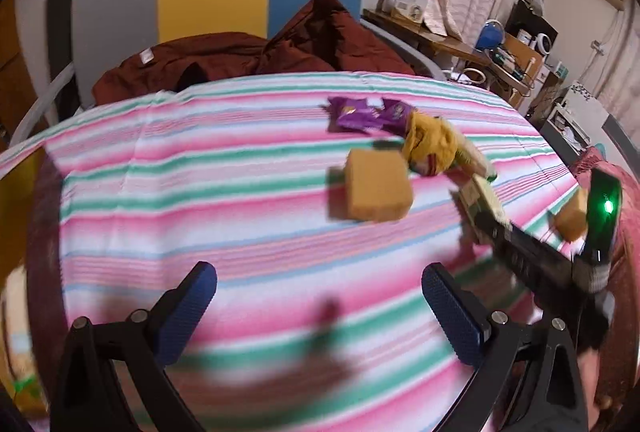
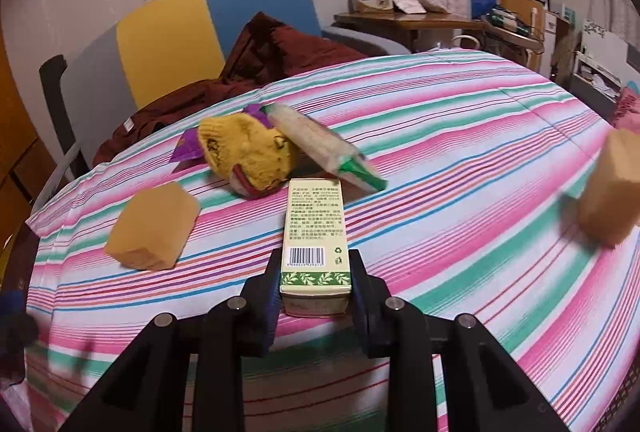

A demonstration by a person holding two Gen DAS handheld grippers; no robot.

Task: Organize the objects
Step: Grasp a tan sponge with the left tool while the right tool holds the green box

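Right gripper [image 2: 315,272] clenched on the cream carton [image 2: 314,232], low over the striped cloth [image 2: 460,151]; blurred and half hidden in the left view. Left gripper [image 1: 320,308] spread wide, gripping nothing. Purple packets [image 1: 360,113] clear only from the left; mostly hidden behind the yellow glove [image 2: 248,151] from the right

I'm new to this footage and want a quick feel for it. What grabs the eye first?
The striped bedcover in pink, green and white fills both views. In the right wrist view, the right gripper has its jaws shut on a pale box with a barcode, right up front. Behind it lie a yellow knitted item, purple packets and a tan sponge; the left gripper hangs open over bare cover.
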